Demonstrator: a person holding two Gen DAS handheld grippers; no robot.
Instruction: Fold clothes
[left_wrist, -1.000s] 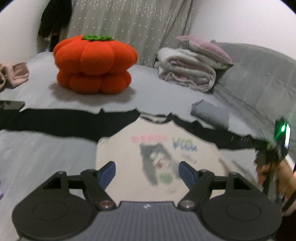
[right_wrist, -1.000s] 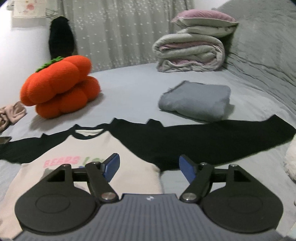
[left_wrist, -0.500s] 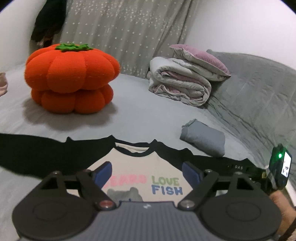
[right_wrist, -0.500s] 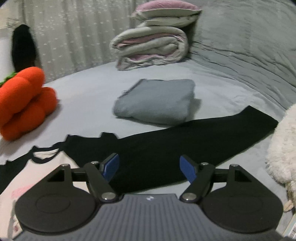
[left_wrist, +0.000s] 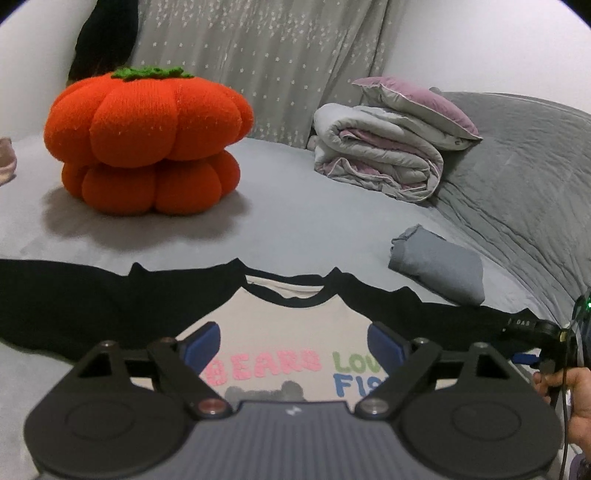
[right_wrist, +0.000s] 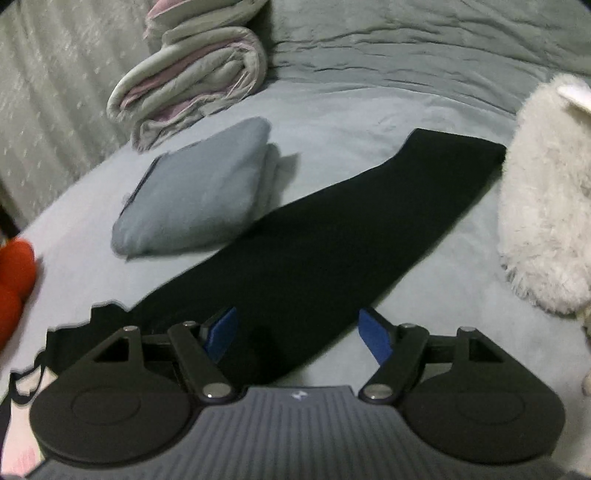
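Observation:
A cream shirt (left_wrist: 295, 317) with black long sleeves and coloured lettering lies flat on the grey bed (left_wrist: 314, 218), sleeves spread out sideways. My left gripper (left_wrist: 293, 341) hovers open over the shirt's chest print, nothing between its blue pads. In the right wrist view the shirt's right black sleeve (right_wrist: 332, 236) stretches diagonally away towards the far right. My right gripper (right_wrist: 299, 334) is open just above the sleeve near the shoulder, holding nothing. The same right gripper (left_wrist: 546, 336) and the hand gripping it show at the left wrist view's right edge.
A folded grey garment (right_wrist: 199, 192) lies just beyond the sleeve. A rolled quilt (left_wrist: 384, 155) with a pillow on top sits at the back. An orange pumpkin plush (left_wrist: 147, 140) stands back left. A white fluffy toy (right_wrist: 546, 206) sits beside the sleeve's cuff.
The right gripper has swung to the right, from the shirt's body to over the right sleeve. The left gripper has moved forward and lower over the chest print. Both stayed open.

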